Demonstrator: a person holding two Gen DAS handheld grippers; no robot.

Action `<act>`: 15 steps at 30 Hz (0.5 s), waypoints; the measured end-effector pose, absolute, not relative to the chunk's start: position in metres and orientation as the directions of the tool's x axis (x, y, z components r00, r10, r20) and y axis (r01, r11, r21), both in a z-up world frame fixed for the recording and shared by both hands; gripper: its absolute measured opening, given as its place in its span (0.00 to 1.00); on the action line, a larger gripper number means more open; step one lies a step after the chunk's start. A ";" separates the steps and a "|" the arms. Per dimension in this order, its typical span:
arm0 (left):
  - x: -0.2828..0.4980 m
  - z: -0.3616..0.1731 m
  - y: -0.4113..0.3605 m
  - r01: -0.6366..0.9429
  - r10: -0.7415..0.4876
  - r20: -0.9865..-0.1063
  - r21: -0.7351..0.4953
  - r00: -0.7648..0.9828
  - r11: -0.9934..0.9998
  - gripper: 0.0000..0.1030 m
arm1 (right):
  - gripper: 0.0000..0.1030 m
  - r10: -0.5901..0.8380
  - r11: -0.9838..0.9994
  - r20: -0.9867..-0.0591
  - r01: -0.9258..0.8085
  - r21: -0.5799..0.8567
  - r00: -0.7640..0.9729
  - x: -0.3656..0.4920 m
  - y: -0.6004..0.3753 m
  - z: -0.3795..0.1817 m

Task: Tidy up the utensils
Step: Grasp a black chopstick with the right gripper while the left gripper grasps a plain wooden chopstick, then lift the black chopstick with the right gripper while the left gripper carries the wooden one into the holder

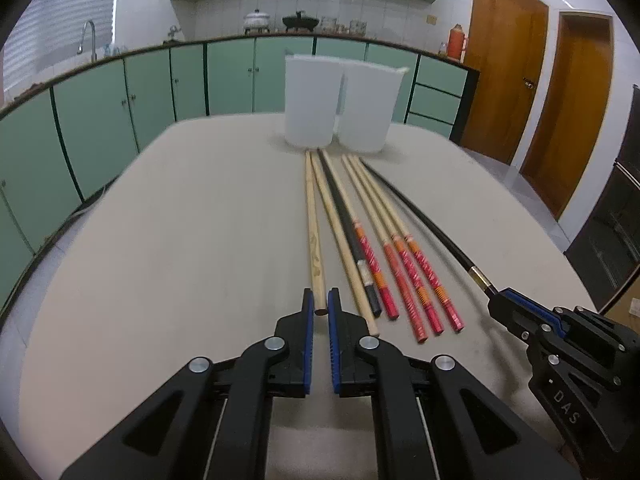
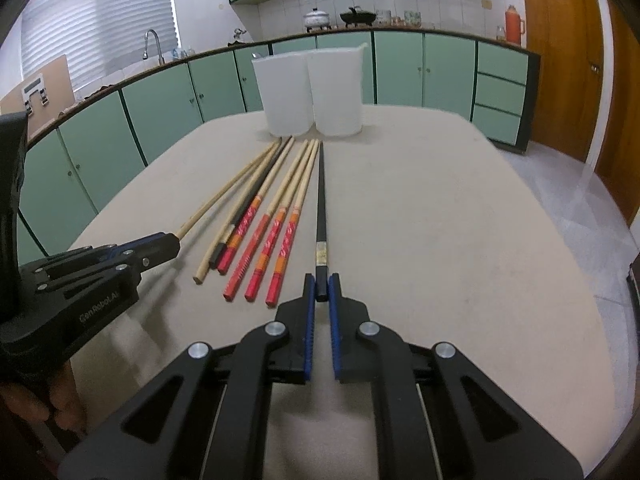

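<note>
Chopsticks lie in a loose row on the beige table [image 1: 180, 240], tips toward two white plastic cups [image 1: 310, 100] that stand side by side, touching, at the far end. From my left wrist camera I count, left to right: a plain wooden chopstick [image 1: 314, 236], a second plain wooden one [image 1: 340, 240] beside it, a black chopstick with a pale band [image 1: 344, 220], three red-handled chopsticks [image 1: 404, 268] lying close together, and a black chopstick with a gold band [image 1: 420, 216] out on the right.

My left gripper [image 1: 321, 304] has its blue pads closed on the butt end of the plain wooden chopstick, which lies flat on the table as far as I can tell. My right gripper [image 2: 322, 286] is clamped the same way on the butt of the black chopstick with a gold band, seen straight ahead in the right wrist camera.

Each gripper shows in the other's view, both at the near ends of the row, well apart with the loose chopsticks between them.

Behind the table run green cabinets [image 1: 120, 92] under a counter carrying a faucet [image 1: 89, 38], a pot [image 1: 257, 20] and an orange thermos [image 1: 456, 42]. A wooden door [image 1: 504, 72] stands at the right.
</note>
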State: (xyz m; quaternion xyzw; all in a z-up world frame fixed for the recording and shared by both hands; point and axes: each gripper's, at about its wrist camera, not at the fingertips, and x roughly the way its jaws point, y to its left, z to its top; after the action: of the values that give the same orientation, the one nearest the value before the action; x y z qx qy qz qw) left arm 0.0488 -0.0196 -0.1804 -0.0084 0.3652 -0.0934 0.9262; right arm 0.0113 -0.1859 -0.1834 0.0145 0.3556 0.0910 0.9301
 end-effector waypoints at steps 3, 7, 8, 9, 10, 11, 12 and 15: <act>0.046 -0.167 -0.021 0.169 -0.173 -0.649 -0.070 0.741 0.983 0.07 | 0.06 0.173 0.984 -0.636 -0.166 0.072 0.752 0.009 -0.185 -0.173; 0.044 -0.149 -0.020 0.165 -0.166 -0.613 -0.058 0.773 0.985 0.07 | 0.06 0.171 0.984 -0.604 -0.169 0.062 0.779 0.007 -0.187 -0.156; 0.044 -0.143 -0.020 0.164 -0.166 -0.602 -0.058 0.781 0.985 0.07 | 0.06 0.172 0.984 -0.593 -0.167 0.063 0.787 0.007 -0.188 -0.150; 0.044 -0.135 -0.018 0.162 -0.165 -0.586 -0.059 0.793 0.985 0.07 | 0.06 0.173 0.984 -0.583 -0.167 0.065 0.794 0.007 -0.189 -0.145; 0.043 -0.130 -0.017 0.161 -0.166 -0.576 -0.061 0.800 0.985 0.07 | 0.06 0.175 0.984 -0.570 -0.167 0.067 0.803 0.008 -0.191 -0.138; 0.044 -0.123 -0.016 0.162 -0.171 -0.564 -0.065 0.808 0.985 0.07 | 0.06 0.176 0.984 -0.561 -0.167 0.066 0.809 0.008 -0.192 -0.132; 0.044 -0.117 -0.014 0.164 -0.176 -0.553 -0.071 0.815 0.984 0.07 | 0.06 0.175 0.984 -0.552 -0.168 0.064 0.816 0.008 -0.192 -0.127; 0.047 -0.092 -0.011 0.171 -0.187 -0.505 -0.078 0.843 0.982 0.07 | 0.06 0.180 0.983 -0.522 -0.171 0.067 0.834 0.011 -0.195 -0.108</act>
State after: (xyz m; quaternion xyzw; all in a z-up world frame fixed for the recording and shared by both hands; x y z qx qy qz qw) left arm 0.0472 -0.0111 -0.0916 -0.0151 0.2647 -0.0933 0.9597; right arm 0.0112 -0.1952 -0.1083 0.0088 0.2735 0.0916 0.9575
